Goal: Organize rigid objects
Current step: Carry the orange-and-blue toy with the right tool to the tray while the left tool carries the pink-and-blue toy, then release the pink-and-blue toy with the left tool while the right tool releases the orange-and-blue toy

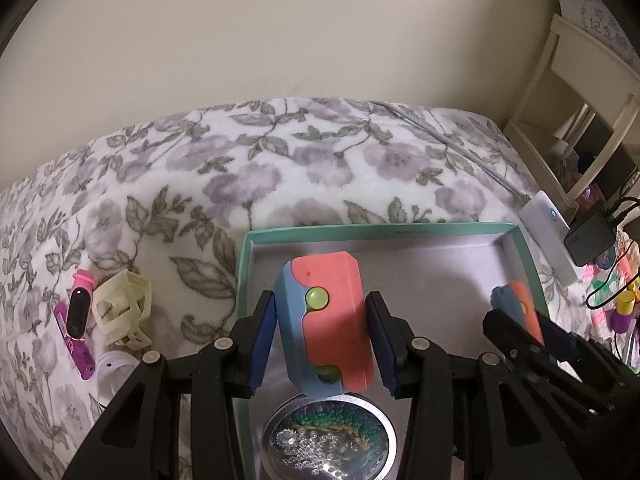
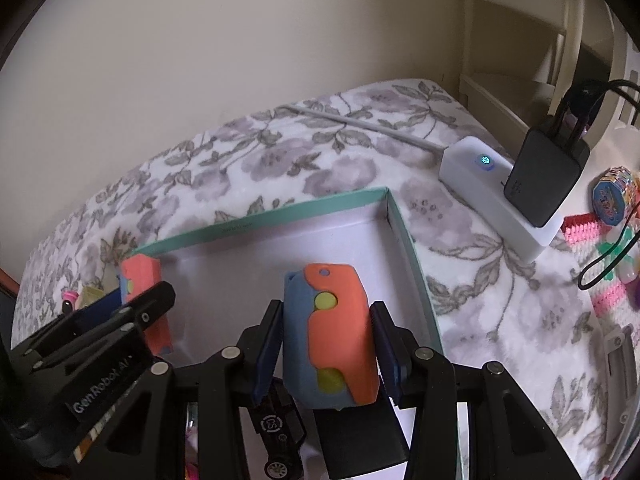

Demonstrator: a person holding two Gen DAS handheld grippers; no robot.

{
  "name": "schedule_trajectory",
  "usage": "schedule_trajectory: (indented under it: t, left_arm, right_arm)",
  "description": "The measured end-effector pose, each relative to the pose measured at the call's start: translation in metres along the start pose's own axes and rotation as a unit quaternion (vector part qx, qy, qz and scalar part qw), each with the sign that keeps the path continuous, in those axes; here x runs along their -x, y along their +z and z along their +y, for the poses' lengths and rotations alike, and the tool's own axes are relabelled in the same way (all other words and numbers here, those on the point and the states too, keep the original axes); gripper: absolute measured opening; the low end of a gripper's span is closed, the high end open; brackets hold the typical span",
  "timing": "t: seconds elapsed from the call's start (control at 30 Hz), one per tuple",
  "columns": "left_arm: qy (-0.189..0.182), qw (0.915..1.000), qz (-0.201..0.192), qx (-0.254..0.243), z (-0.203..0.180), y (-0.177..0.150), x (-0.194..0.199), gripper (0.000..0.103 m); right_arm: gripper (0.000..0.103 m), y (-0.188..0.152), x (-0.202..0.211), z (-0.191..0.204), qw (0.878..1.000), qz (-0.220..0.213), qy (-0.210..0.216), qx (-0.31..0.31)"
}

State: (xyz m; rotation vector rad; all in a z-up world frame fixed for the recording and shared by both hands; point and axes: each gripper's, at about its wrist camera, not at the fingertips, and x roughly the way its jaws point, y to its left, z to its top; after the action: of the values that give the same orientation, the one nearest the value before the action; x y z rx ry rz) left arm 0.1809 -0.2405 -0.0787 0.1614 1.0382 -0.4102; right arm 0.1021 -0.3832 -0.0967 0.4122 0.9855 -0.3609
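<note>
Two toys that look the same are being held over a box. The left tongs (image 1: 322,340) are clamped on an orange and blue toy (image 1: 328,320), with a blue pad pressing each side. The right tongs (image 2: 326,354) are clamped on the other orange and blue toy (image 2: 332,336) the same way. Each toy has a round green button on its front.

Both toys hang inside the green box (image 1: 400,229), which is white inside and sits on a bed with a flowery blanket (image 1: 260,168). The left toy is near the left wall of the box and the right toy is near the right wall.

A round shiny case of little beads (image 1: 328,440) lies under the left toy. A black toy car (image 2: 280,436) lies under the right tongs.

On the blanket left of the box are a pink watch (image 1: 76,310) and a cream plastic clip (image 1: 124,304), side by side. A white power strip (image 2: 492,196) with a black plug (image 2: 548,172) sits to the right.
</note>
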Motion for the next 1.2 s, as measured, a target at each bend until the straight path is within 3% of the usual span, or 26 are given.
schedule_trajectory:
  t: [0.3,0.43,0.67,0.83,0.9,0.93,1.0,1.13,1.2]
  left_arm:
    - [0.002,1.0000,0.005,0.005,0.001,-0.001,0.002,0.047]
    - [0.002,1.0000,0.002,0.008,0.001,0.000,0.008,0.056]
    - [-0.004,0.9997,-0.012,0.019,0.005,0.004,0.029,0.056]
    - [0.003,0.9992,-0.026,0.031,0.012,0.005,0.047,0.057]
    - [0.008,0.9988,-0.031,0.038,0.017,0.004,0.054,0.061]
    - [0.011,0.9986,-0.032,0.042,0.020,0.002,0.058,0.068]
    - [0.017,0.9981,-0.035,0.048,0.025,0.000,0.063,0.070]
    - [0.030,0.9972,-0.035,0.059,0.036,-0.007,0.071,0.072]
    - [0.036,0.9966,-0.032,0.066,0.042,-0.011,0.073,0.081]
  right_arm:
    - [0.044,0.000,-0.001,0.003,1.000,0.007,-0.017,0.016]
    - [0.045,0.001,0.000,0.004,1.000,0.010,-0.020,0.020]
    - [0.047,0.002,0.007,0.008,0.999,0.010,-0.024,0.028]
    - [0.055,0.004,0.020,0.012,0.999,-0.001,-0.031,0.038]
    - [0.055,0.004,0.026,0.014,0.999,-0.005,-0.033,0.041]
    - [0.055,0.004,0.028,0.015,0.998,-0.007,-0.035,0.044]
    - [0.055,0.004,0.034,0.017,0.998,-0.010,-0.040,0.048]
    - [0.069,0.004,0.042,0.020,0.997,-0.015,-0.047,0.055]
    - [0.075,0.003,0.045,0.023,0.997,-0.018,-0.051,0.061]
